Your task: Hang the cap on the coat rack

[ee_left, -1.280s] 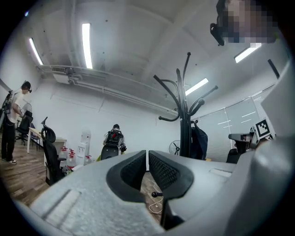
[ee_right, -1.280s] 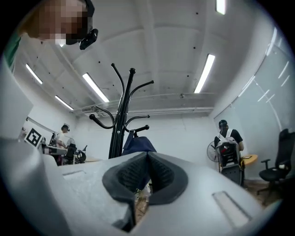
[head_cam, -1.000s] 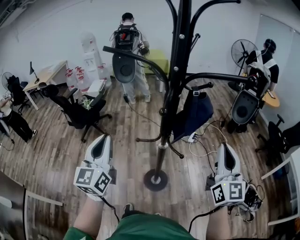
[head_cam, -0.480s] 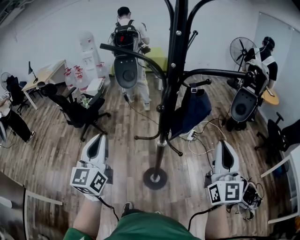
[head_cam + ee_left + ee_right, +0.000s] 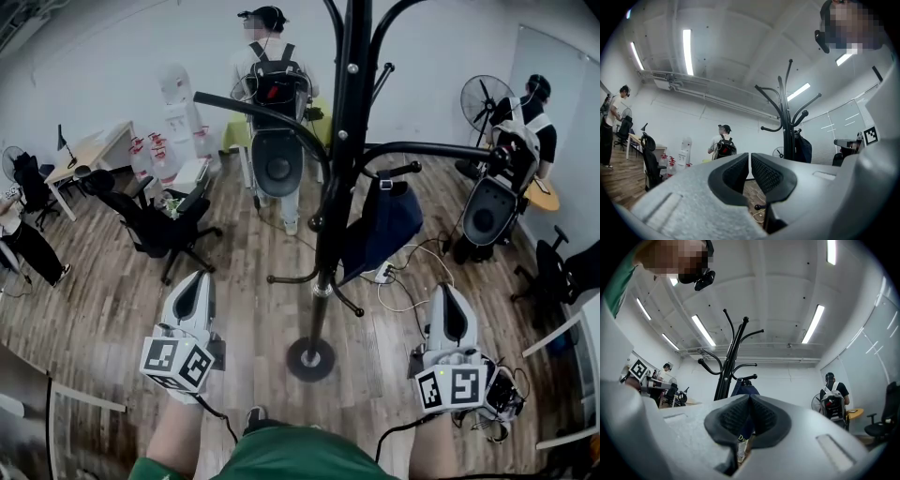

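While you are standing in front of the coat rack (image 5: 339, 187), very little is changing around the task itself. Over the last second both of your hands are keeping low on either side of the rack's round base (image 5: 310, 359). The only real movement is coming from the person with the backpack (image 5: 277, 84) behind the rack, who is drifting from the left of the pole towards its line.

You are holding the left gripper (image 5: 199, 281) with its jaws drawn together and nothing between them. The right gripper (image 5: 451, 292) is likewise pressing its pads closed on nothing.

The dark blue cap (image 5: 386, 225) is hanging from the short peg (image 5: 398, 172) on the right side of the rack, partway up the pole and clear of both grippers and of the floor (image 5: 112, 300). It is sitting just as it was a second ago, neither swinging nor slipping. I am reading that as the hanging step being done already: the cap is staying put without support. You are probably only waiting out the end, and nothing more is asking for a grip.
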{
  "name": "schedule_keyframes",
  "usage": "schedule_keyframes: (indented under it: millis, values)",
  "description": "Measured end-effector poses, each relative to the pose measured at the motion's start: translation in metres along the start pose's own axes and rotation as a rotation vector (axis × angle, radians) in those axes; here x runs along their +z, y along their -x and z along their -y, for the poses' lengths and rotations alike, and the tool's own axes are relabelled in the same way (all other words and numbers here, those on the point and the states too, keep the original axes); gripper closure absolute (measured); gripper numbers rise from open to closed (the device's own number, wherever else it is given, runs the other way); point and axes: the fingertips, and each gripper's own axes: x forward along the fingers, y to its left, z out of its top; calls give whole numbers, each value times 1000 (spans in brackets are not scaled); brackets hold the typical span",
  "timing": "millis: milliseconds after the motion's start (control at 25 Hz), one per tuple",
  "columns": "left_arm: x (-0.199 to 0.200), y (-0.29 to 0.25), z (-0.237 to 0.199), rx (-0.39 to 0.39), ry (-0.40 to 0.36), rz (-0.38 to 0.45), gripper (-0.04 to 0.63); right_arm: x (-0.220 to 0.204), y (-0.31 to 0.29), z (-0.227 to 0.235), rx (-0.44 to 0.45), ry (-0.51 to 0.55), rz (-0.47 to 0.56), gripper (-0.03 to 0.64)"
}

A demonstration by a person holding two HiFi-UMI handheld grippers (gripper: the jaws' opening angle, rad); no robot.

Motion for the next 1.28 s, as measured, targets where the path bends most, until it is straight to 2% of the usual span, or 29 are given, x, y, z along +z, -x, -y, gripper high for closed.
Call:
schedule_keyframes:
  millis: [1280]
  values:
    - [-14,-19,-5,10,16,-19,572,-11,-19,4,29,-19,-7,612]
